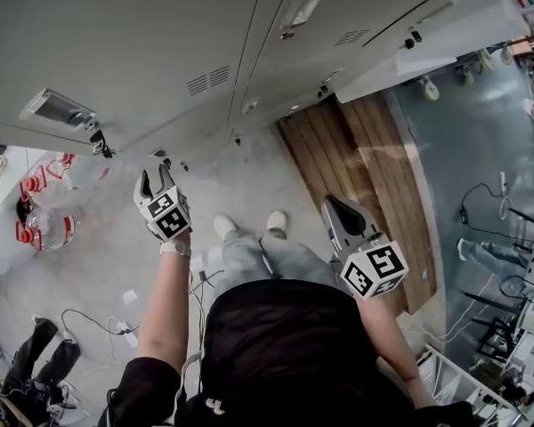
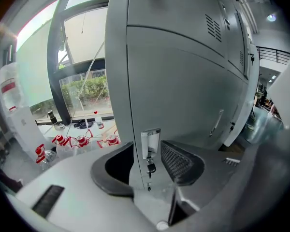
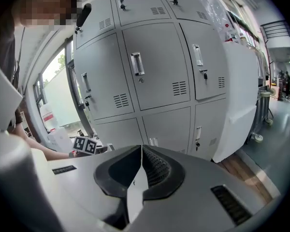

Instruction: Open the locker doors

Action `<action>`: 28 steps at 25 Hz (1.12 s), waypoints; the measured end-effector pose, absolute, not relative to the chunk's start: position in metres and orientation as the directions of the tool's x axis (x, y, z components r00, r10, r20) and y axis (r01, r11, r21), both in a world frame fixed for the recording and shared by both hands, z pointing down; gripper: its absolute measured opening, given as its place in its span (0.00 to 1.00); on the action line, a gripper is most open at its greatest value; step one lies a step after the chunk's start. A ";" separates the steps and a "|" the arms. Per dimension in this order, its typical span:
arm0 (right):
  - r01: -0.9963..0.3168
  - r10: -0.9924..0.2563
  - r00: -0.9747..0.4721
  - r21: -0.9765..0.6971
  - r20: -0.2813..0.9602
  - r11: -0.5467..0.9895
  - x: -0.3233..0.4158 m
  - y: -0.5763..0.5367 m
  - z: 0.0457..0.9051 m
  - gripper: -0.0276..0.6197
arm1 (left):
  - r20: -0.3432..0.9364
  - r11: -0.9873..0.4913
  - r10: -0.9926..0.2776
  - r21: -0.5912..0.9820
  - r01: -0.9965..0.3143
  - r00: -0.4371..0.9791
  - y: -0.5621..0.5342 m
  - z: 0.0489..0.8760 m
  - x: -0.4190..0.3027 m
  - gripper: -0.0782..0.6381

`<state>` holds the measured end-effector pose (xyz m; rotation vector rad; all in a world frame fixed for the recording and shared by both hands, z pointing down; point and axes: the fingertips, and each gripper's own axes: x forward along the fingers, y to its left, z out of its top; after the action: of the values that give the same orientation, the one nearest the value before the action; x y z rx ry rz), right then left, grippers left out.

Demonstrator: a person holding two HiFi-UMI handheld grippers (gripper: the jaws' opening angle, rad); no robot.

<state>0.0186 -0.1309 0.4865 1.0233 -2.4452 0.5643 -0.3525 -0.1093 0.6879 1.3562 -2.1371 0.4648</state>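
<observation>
Grey metal lockers fill the top of the head view, with their doors closed in front of me. My left gripper is low before the bottom row, jaws open. In the left gripper view, the left gripper frames a chrome handle with a small key under it; the pads touch nothing. My right gripper hangs further back over the floor, shut and empty. In the right gripper view, the right gripper points at the locker bank.
One locker door at the right end stands swung open. A wooden floor strip runs beside it. Water bottles with red labels lie at the left, and cables trail over the floor. The person's shoes are between the grippers.
</observation>
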 end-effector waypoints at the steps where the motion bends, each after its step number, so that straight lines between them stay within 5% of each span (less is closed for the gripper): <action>1: -0.744 -0.565 -0.628 -0.200 0.535 0.637 0.022 -0.130 0.488 0.10 | 0.626 0.439 -0.700 -0.001 -0.898 -0.343 -0.111 0.692 -0.355 0.37; 11: -0.786 -0.579 -0.574 -0.192 0.579 0.588 0.043 -0.120 0.495 0.09 | 0.675 0.521 -0.619 -0.030 -0.853 -0.402 -0.125 0.742 -0.376 0.46; 28: -0.805 -0.582 -0.547 -0.188 0.601 0.563 0.040 -0.100 0.503 0.09 | 0.675 0.573 -0.593 -0.029 -0.819 -0.439 -0.131 0.753 -0.395 0.45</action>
<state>0.0399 -0.1005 0.5030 1.1144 -2.3200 0.6222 -0.3950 -0.1312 0.7530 1.1220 -2.1850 0.4724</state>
